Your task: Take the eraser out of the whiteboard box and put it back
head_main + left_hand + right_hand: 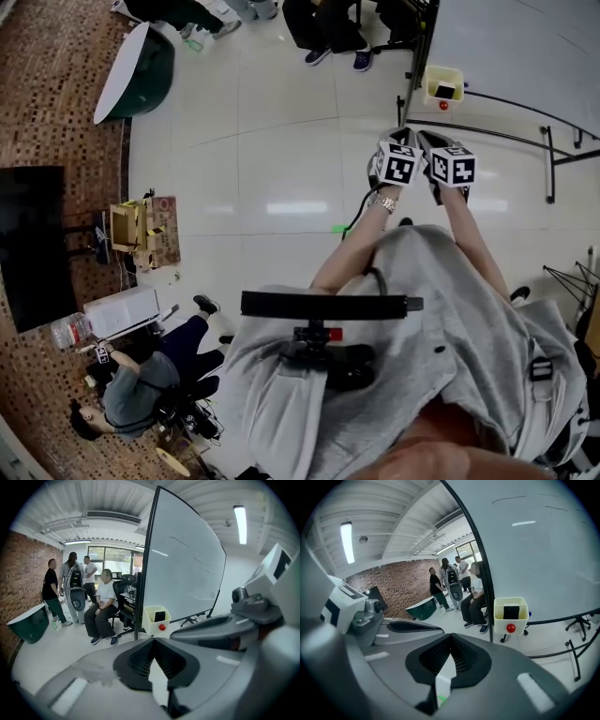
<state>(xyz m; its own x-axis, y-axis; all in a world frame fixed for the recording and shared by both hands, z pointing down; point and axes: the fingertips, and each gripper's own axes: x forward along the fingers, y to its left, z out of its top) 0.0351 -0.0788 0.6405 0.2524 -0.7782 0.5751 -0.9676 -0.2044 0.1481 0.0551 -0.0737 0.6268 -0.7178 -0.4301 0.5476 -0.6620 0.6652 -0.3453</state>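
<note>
The eraser [511, 611] stands on end inside the whiteboard box [511, 620], a pale open-topped tub with a red knob [511, 628] on its front. The tub hangs at the lower edge of the whiteboard [187, 573].

The left gripper [154, 641] and right gripper [451, 637] are held side by side, well apart from the box and pointing at it. It lies just right of straight ahead. On each one the fingers are drawn together with the tips meeting, and nothing sits between them.

An eraser resting in its box with both tools empty fits the time ahead of lifting it out, and equally the time after it has gone back. These views do not settle which.

Judging by how it sits, any hold on the eraser would go best from above, through the open top. The fingers would have to open wider than its dark upper end and close across its flat faces without touching the tub's walls. The lift would go straight up, since the tub looks light and a sideways pull could shift it.
</note>
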